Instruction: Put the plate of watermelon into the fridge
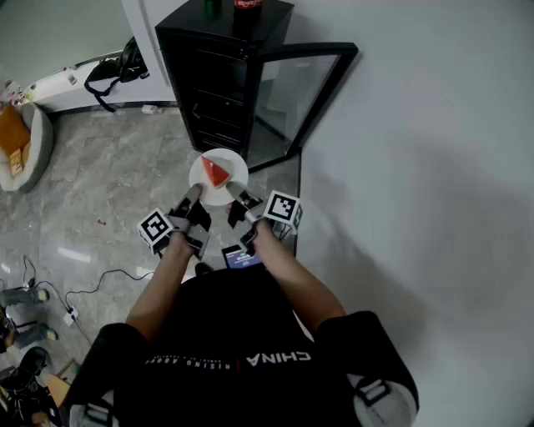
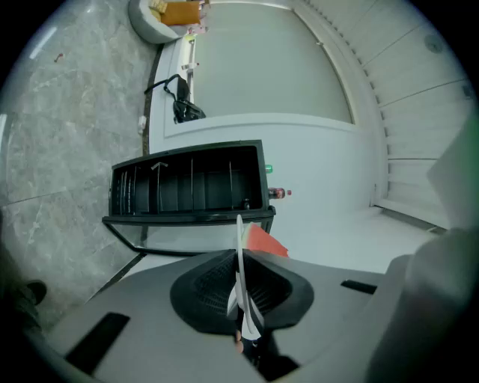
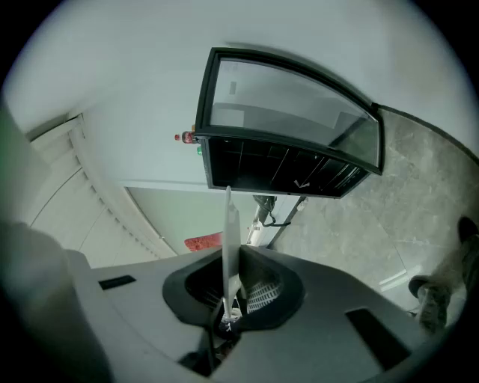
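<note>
A white plate carrying a red watermelon wedge hangs level in front of the open black fridge. My left gripper is shut on the plate's left rim, and my right gripper is shut on its right rim. The left gripper view has the plate edge-on between the jaws of the left gripper, the watermelon beside it and the fridge's shelves beyond. In the right gripper view the plate edge stands in the right gripper, with the watermelon on its left.
The fridge's glass door is swung open towards the white wall on the right. A cola bottle and a green can stand on the fridge. On the marble floor to the left are a black bag, a round cushion and cables.
</note>
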